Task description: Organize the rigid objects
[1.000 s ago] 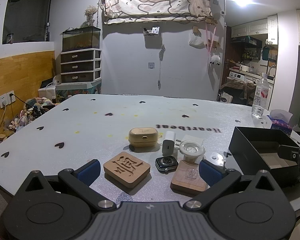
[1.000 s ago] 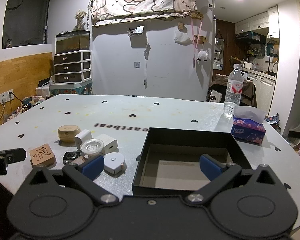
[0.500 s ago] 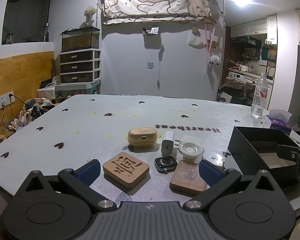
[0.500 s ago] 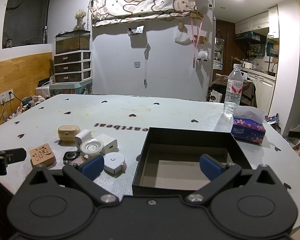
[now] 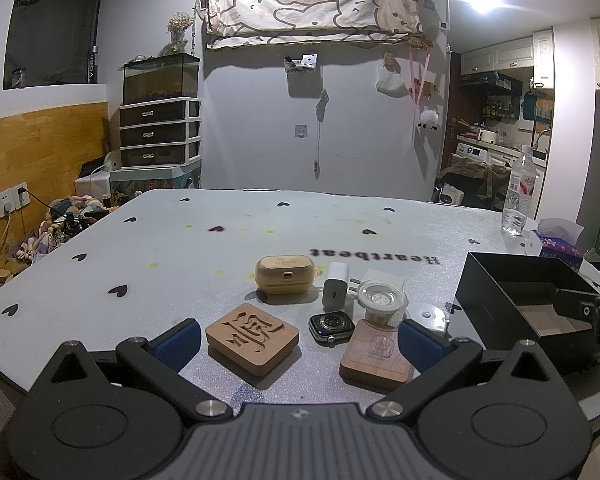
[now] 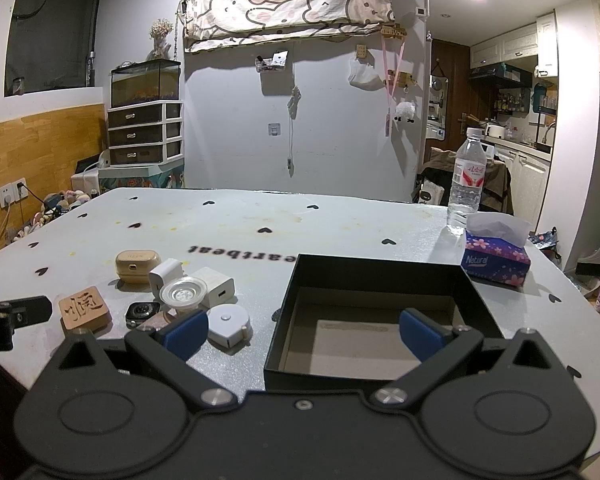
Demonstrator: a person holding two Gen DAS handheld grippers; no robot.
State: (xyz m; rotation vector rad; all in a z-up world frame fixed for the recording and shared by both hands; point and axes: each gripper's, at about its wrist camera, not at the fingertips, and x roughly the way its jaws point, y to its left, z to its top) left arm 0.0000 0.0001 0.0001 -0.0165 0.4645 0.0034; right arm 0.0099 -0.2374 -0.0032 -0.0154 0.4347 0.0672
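A cluster of small items lies near the table's front edge: a carved wooden block [image 5: 252, 337], a smartwatch [image 5: 331, 327], a second wooden block [image 5: 377, 354], a tan earbud case [image 5: 285, 273], a white charger [image 5: 335, 285], a clear round lid [image 5: 381, 299] and a white tape measure [image 6: 229, 325]. An empty black box [image 6: 378, 320] stands to their right. My left gripper [image 5: 299, 340] is open and empty, just short of the two wooden blocks. My right gripper [image 6: 302, 330] is open and empty, over the box's near left edge.
A water bottle [image 6: 467, 182] and a tissue pack [image 6: 495, 255] stand at the table's [image 6: 260, 216] far right, behind the box. The grey table with heart marks stretches bare beyond the cluster. The front table edge is right under both grippers.
The left gripper has drifted very slightly; the items sit a touch higher and left in its view. The right gripper has not moved.
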